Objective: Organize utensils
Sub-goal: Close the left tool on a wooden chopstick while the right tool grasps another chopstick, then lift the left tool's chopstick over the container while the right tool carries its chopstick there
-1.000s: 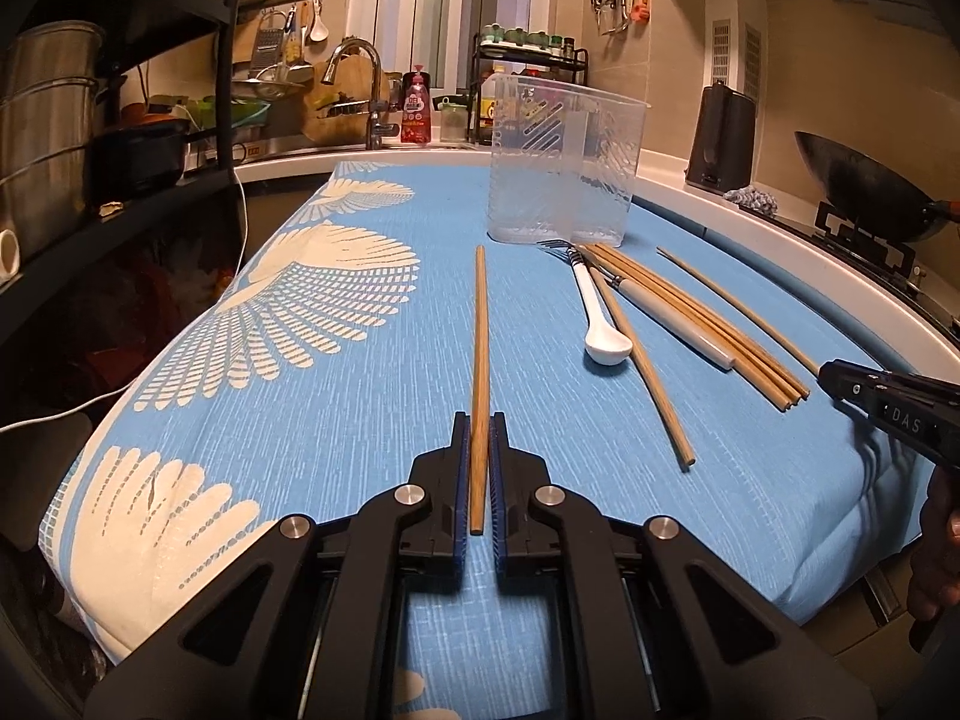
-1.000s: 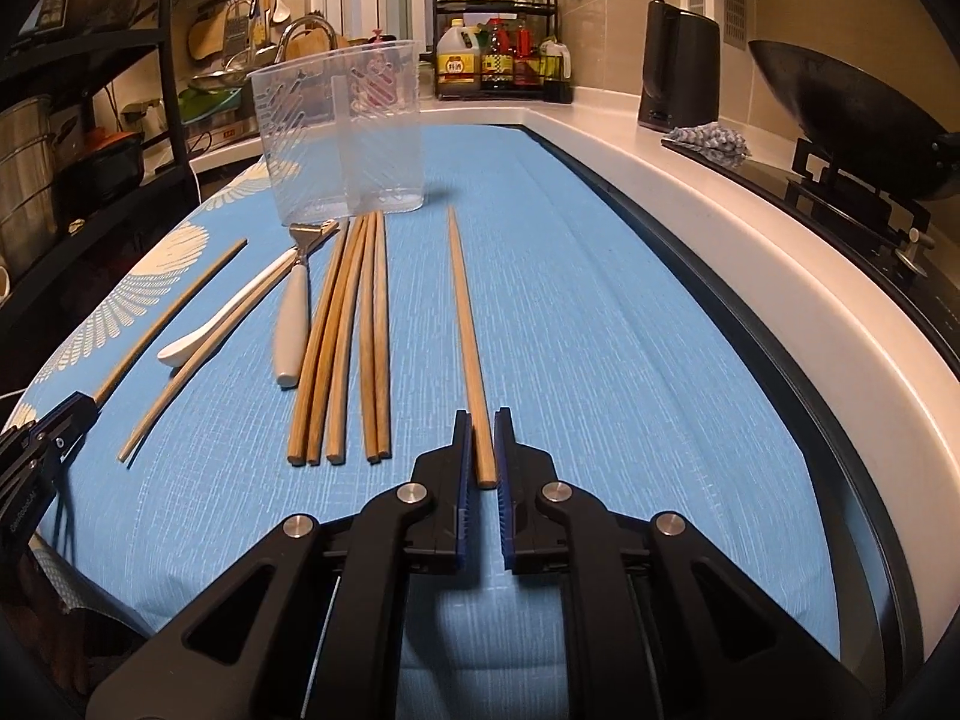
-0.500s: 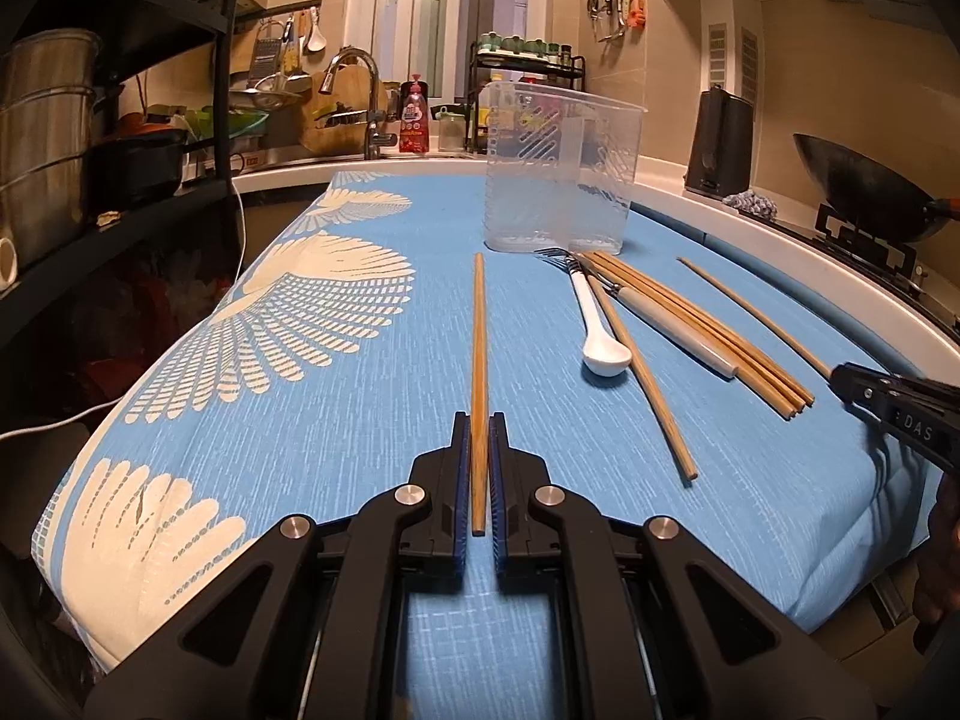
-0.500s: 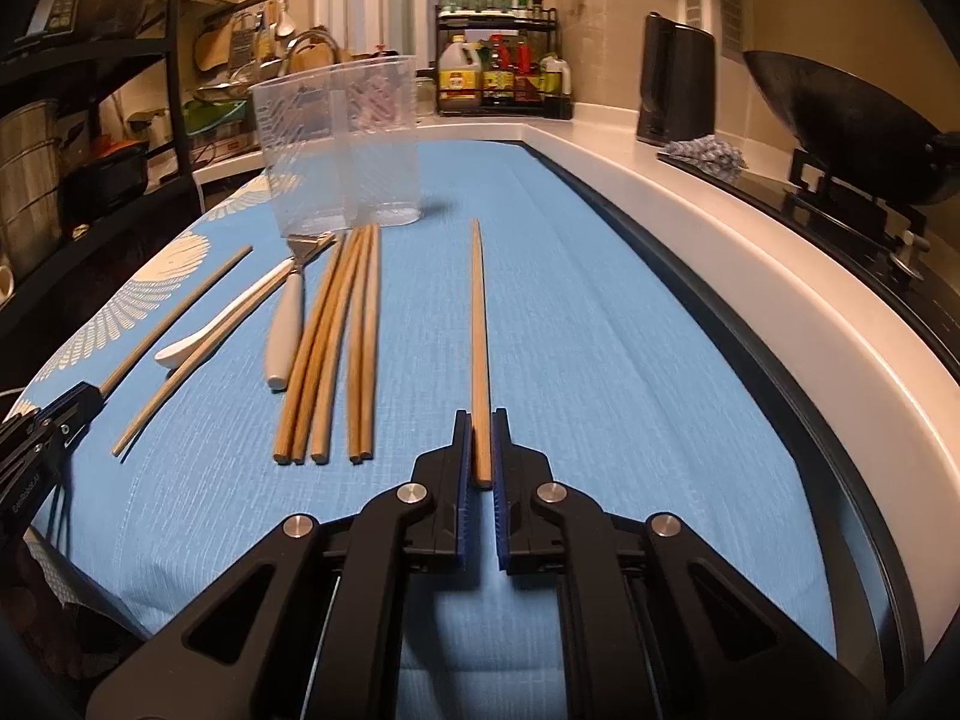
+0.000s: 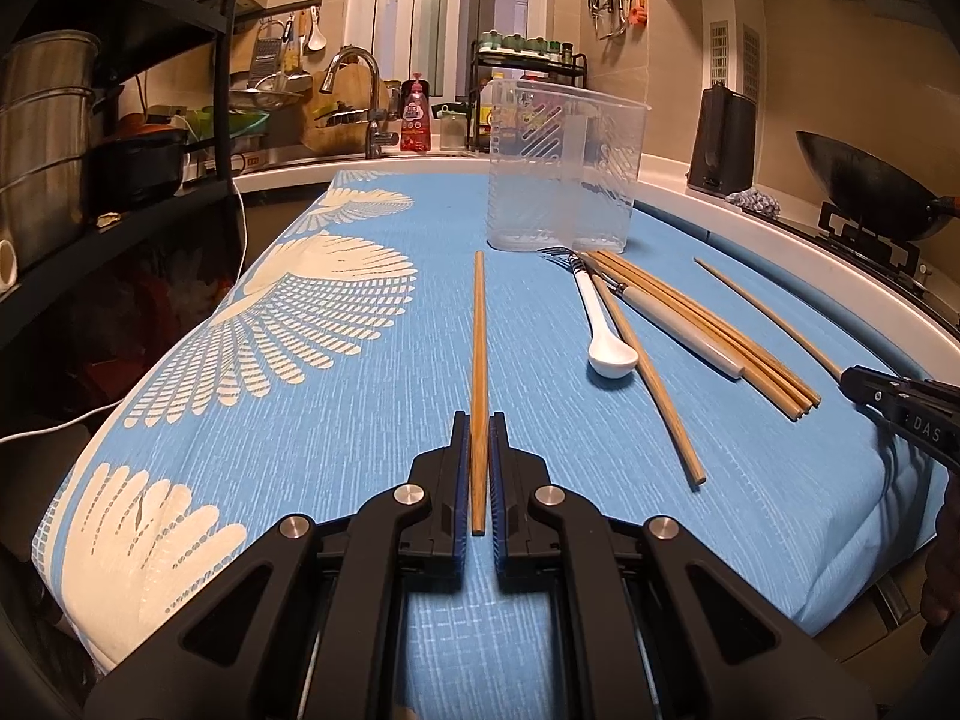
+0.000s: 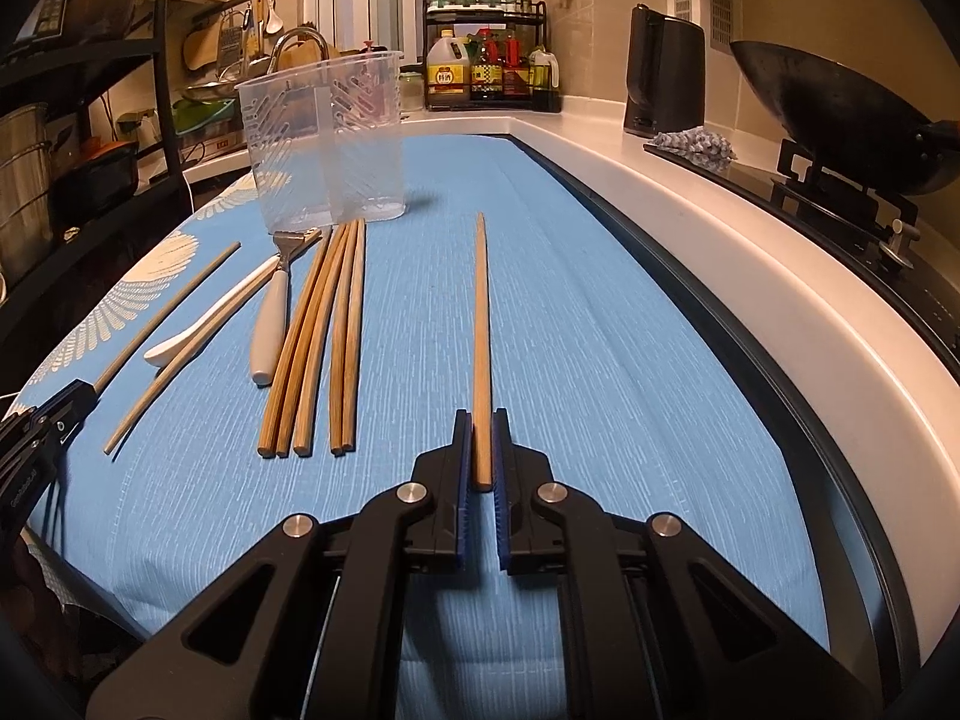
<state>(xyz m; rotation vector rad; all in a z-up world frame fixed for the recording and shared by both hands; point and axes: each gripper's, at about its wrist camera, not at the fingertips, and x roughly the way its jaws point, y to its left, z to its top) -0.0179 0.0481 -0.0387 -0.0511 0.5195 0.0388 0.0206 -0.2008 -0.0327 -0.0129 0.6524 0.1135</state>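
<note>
My left gripper [image 5: 478, 420] is shut on the near end of a wooden chopstick [image 5: 479, 330] that points straight ahead over the blue cloth. My right gripper [image 6: 480, 420] is shut on another chopstick [image 6: 480, 324], also pointing ahead. Between them lie a white spoon [image 5: 603, 330], a white-handled fork [image 5: 672, 324], a bundle of chopsticks [image 6: 324, 336] and one loose chopstick [image 5: 654, 384]. A clear plastic utensil holder [image 5: 564, 174] stands upright behind them. Each gripper shows at the edge of the other's view: the right gripper [image 5: 900, 414], the left gripper [image 6: 54, 414].
The blue cloth [image 5: 336, 396] ends close in front of me and drops off on the left. A dark shelf rack with pots [image 5: 72, 138] stands left. A wok on the stove [image 6: 840, 120], a black kettle [image 6: 663, 72] and a white counter rim [image 6: 750, 252] line the right.
The right jaws closed onto their chopstick, whose far end swung right into line with the fingers. The left gripper and its chopstick look the same.
</note>
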